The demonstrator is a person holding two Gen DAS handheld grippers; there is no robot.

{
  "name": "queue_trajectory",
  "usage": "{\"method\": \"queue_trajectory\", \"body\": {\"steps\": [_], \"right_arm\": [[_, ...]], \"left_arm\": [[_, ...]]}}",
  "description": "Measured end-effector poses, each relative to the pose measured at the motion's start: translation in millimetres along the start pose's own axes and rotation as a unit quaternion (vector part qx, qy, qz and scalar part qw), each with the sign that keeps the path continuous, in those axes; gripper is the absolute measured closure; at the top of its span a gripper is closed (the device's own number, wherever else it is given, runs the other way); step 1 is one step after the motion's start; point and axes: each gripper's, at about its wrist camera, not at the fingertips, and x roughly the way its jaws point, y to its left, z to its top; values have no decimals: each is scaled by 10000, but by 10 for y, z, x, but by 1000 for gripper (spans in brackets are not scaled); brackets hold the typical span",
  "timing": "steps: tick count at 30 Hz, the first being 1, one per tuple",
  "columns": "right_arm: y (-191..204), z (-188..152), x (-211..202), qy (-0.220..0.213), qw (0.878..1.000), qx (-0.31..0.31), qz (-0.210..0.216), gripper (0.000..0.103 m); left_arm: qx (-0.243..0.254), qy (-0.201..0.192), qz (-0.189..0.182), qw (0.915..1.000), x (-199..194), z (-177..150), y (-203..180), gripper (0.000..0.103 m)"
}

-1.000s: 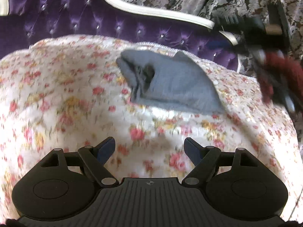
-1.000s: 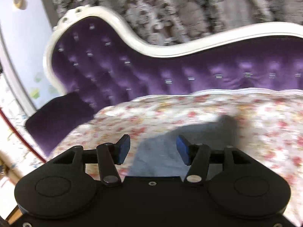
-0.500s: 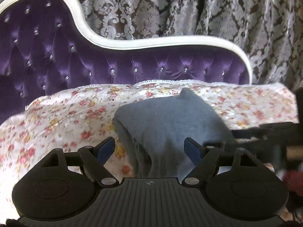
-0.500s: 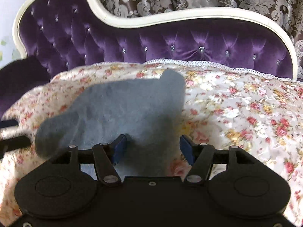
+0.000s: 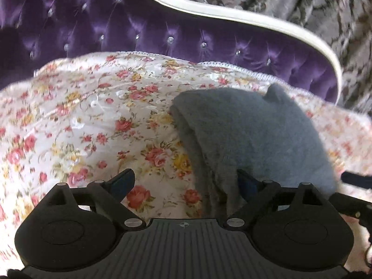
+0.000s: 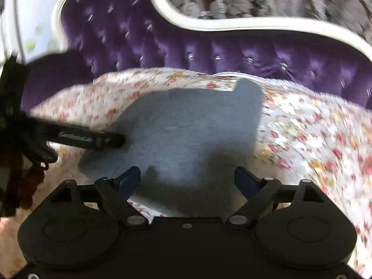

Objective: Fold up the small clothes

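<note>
Floral cover (image 5: 93, 125) drapes purple tufted sofa (image 5: 162, 30)

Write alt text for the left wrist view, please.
A folded grey fleece garment lies on a floral quilted cover over a purple tufted velvet sofa. The open left tongs sit low at its near left edge, the right finger against the fabric.

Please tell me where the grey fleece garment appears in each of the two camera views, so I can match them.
Left wrist: the grey fleece garment lies right of centre, on the floral cover.
Right wrist: it fills the centre, above the open fingers.
Shared landmark: the purple tufted sofa back behind it.
</note>
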Motion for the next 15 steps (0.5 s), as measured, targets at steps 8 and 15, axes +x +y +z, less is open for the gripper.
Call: {"method": "queue_trajectory", "body": {"steps": [8, 15], "right_arm": [[-615, 14, -251, -295, 9873, 1429, 633, 1], [-894, -72, -16, -125, 9683, 2183, 1207, 0]], "left_arm": [[-891, 292, -1116, 9893, -132, -83, 57, 11], [-678, 387, -1170, 9901, 199, -84, -78, 11]]}}
